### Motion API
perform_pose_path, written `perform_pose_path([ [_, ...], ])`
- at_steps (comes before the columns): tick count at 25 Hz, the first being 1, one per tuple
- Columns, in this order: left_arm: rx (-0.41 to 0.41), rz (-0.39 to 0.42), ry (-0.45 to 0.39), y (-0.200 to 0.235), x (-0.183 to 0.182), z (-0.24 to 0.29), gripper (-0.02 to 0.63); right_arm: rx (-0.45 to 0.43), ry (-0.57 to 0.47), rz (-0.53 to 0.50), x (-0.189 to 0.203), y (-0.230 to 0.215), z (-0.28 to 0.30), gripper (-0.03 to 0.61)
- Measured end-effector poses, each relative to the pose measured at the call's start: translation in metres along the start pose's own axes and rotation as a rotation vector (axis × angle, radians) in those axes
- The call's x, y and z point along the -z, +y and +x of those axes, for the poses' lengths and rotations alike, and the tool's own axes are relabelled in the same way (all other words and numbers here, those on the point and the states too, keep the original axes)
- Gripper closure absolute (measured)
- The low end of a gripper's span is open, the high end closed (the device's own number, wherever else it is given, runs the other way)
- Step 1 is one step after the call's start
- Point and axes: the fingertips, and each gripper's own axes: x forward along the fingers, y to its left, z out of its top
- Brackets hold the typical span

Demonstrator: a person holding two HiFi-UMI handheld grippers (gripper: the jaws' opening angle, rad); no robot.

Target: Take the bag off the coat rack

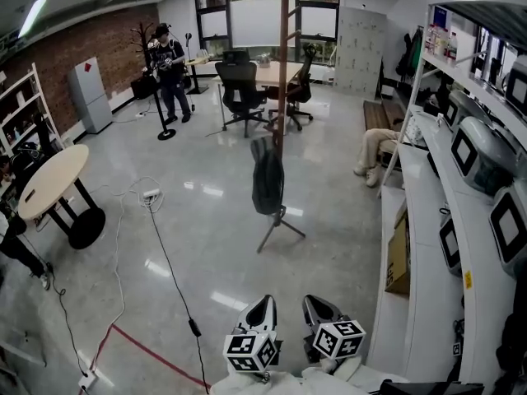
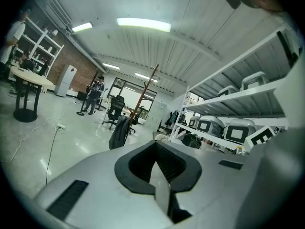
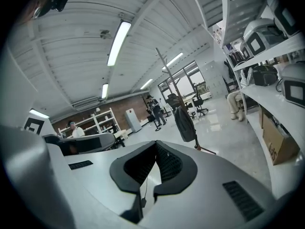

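We stand on a glossy grey floor [image 1: 206, 220] in a workshop, with a brick wall [image 1: 90, 35] at the left and white shelving [image 1: 428, 204] along the right, where a cardboard box [image 1: 398, 253] bears print too small to read. The dark backpack [image 1: 267, 177] hangs on the wooden coat rack [image 1: 282, 72] mid-floor, well apart from us. Our left gripper [image 1: 262, 303] and right gripper [image 1: 317, 301], side by side at the floor's near edge, are both clenched with nothing between their jaws.

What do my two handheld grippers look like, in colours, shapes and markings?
The left gripper and the right gripper look alike. Each has a smooth light-grey shell tapering to two jaws lined with black ribbed pads. Dark slots are set into the shells. Behind each sits a cube with black-and-white square markers.
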Motion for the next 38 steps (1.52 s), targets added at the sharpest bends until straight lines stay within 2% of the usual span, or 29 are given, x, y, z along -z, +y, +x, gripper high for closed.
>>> perform_pose_path([
  [12, 0.007, -0.005, 0.044, 0.013, 0.009, 0.041, 0.612, 0.038, 0.011, 0.048, -0.004, -0.034, 0.034, 0.566],
  [27, -0.045, 0.0, 0.028, 0.041, -0.027, 0.146, 0.612, -0.034, 0.028, 0.026, -0.064, -0.072, 0.134, 0.566],
  [38, -0.074, -0.013, 0.029, 0.055, -0.035, 0.209, 0.612, -0.059, 0.059, 0.024, -0.089, -0.108, 0.188, 0.566],
])
